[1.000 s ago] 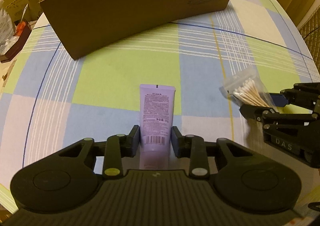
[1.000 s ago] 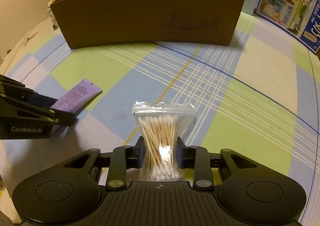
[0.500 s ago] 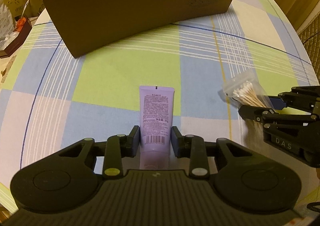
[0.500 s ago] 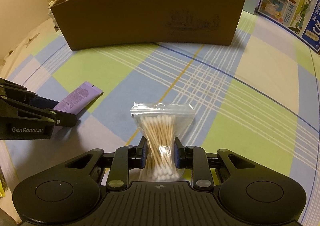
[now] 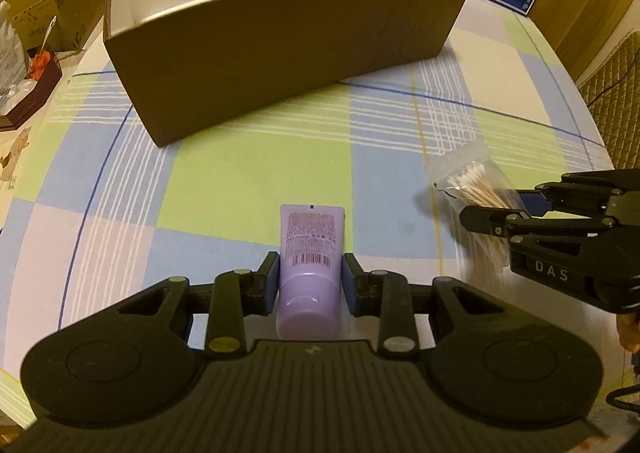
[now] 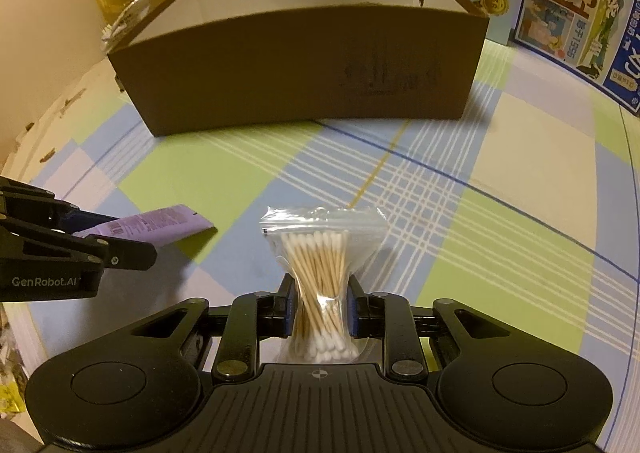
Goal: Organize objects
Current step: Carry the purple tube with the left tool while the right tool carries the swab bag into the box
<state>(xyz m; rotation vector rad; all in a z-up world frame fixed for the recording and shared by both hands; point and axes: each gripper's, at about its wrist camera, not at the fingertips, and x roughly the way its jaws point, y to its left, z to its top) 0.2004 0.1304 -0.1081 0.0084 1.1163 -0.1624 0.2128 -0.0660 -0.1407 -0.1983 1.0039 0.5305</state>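
Both grippers now higher than a second ago: the open top and white inside of the brown cardboard box (image 5: 280,49) show, where before only its front wall did. The purple tube and the swab bag have come up off the cloth with them.

Left gripper (image 5: 310,281) clamped on the purple tube (image 5: 311,253), cap end toward the camera, crimped end pointing at the box, barcode face up. Right gripper (image 6: 320,309) pinched tight on a clear zip bag of cotton swabs (image 6: 318,265), bag squeezed to a waist between the pads, zip end forward.

Both items held above the checked tablecloth (image 6: 500,253), in front of the box, side by side and apart. Some small items lie inside the box at its far wall, too unclear to name. Printed cartons (image 6: 580,25) stand behind the box to the right.
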